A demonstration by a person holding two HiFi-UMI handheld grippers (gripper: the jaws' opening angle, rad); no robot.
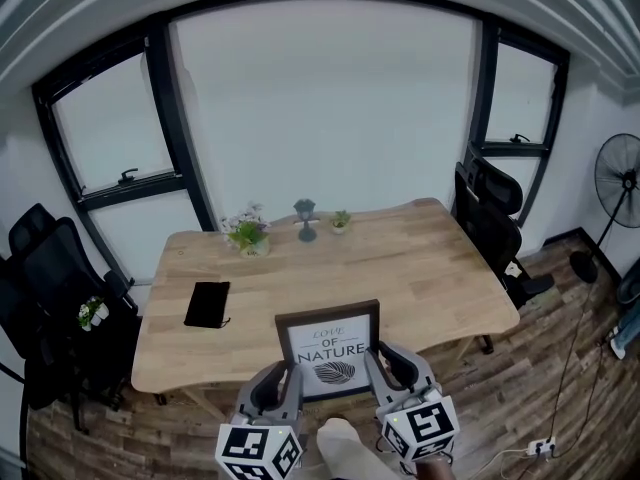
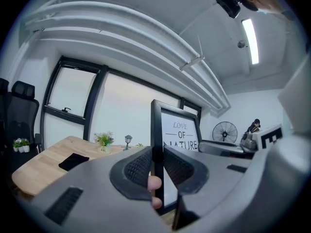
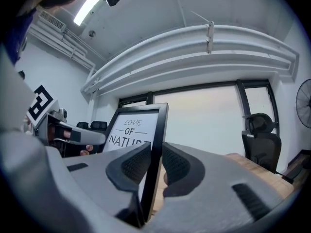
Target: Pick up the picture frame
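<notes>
The picture frame (image 1: 328, 353) is held upright over the near edge of the tabletop (image 1: 430, 258), print turned toward the person. Its left rail is pinched by the left claw (image 1: 291, 372) and its right rail by the right claw (image 1: 377, 356). The frame spans level between them, so an even lift by both is called for.

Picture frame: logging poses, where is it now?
Head view, bottom centre: the picture frame stands at the table's near edge, held between left gripper and right gripper.
</notes>
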